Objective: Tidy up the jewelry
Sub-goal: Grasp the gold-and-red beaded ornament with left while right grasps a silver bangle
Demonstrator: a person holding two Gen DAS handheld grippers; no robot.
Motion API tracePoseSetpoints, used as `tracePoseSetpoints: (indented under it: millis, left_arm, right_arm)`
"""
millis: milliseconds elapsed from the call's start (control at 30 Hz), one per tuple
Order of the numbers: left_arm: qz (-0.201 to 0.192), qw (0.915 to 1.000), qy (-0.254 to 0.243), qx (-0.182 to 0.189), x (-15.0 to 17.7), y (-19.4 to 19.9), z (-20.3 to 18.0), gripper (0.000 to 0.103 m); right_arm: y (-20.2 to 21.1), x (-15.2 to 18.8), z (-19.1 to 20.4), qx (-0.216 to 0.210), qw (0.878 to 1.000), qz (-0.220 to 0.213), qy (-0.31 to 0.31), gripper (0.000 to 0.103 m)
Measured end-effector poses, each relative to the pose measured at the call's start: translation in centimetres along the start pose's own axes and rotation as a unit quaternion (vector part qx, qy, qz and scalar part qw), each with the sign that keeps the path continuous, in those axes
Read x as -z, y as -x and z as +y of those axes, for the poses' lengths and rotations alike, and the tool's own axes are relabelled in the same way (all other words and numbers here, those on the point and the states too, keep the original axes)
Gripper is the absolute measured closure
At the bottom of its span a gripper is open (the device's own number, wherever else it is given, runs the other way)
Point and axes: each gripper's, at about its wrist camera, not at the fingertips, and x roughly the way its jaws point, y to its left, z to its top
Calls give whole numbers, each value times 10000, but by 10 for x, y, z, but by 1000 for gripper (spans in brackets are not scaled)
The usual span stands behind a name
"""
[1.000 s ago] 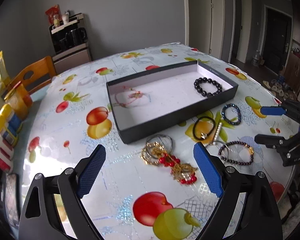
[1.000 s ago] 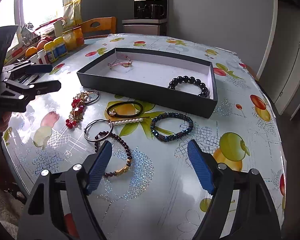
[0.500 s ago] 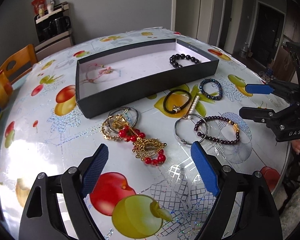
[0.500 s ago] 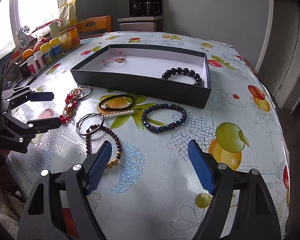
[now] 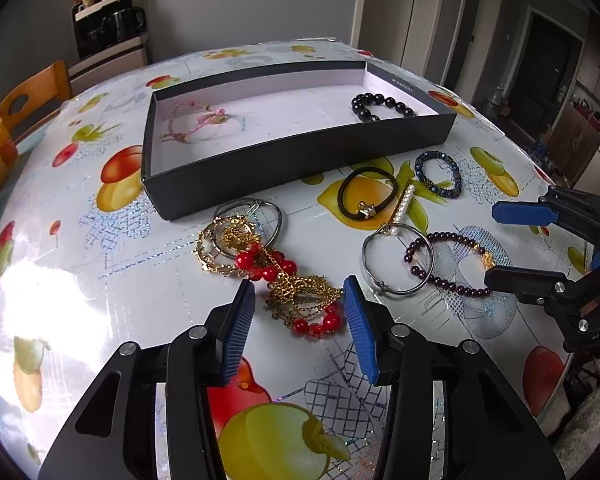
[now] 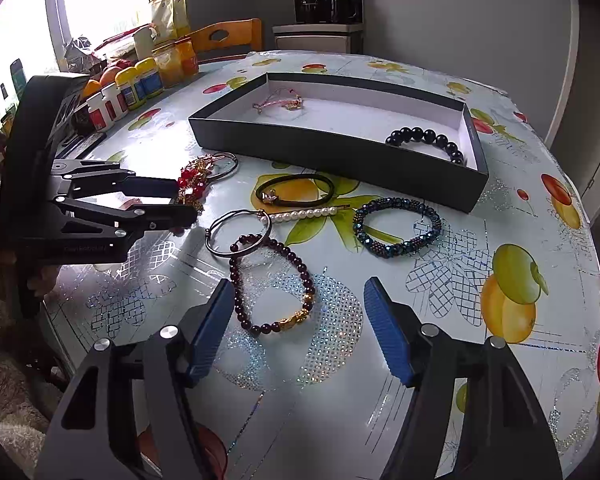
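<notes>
A black tray [image 5: 300,160] [image 6: 332,148] holds a pink cord bracelet [image 5: 192,122] and a black bead bracelet [image 5: 380,106]. In front of it lie a gold chain piece with red beads [image 5: 284,280], a black band [image 5: 364,196], a pearl clip [image 5: 404,204], a silver hoop [image 5: 398,258], a blue bead bracelet [image 5: 438,174] and a dark red bead bracelet [image 6: 272,284]. My left gripper [image 5: 299,304] is open, its fingers on either side of the gold piece's near end. My right gripper [image 6: 300,304] is open around the dark red bracelet.
The round table [image 5: 80,280] has a glossy fruit-print cloth. Jars and bottles [image 6: 136,84] line its far left edge near a wooden chair [image 6: 228,36]. A cabinet with kettles [image 6: 324,12] stands by the wall.
Both grippers have moved forward and down toward the jewelry. The left gripper's fingers have narrowed around the gold and red piece; the right gripper's fingers have narrowed around the dark red bracelet.
</notes>
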Motion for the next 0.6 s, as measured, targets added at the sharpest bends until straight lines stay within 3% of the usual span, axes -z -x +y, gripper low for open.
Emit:
tracePoseSetpoints:
  millis: [67, 600]
  left_arm:
    - [-8, 10000, -31, 10, 0, 0, -1, 61]
    - [-290, 9995, -148, -49, 2, 20, 1, 62]
  right_arm:
    - [0, -2, 1, -43, 10000, -7, -11, 37]
    - [-40, -34, 37, -108, 9987, 170, 474, 38]
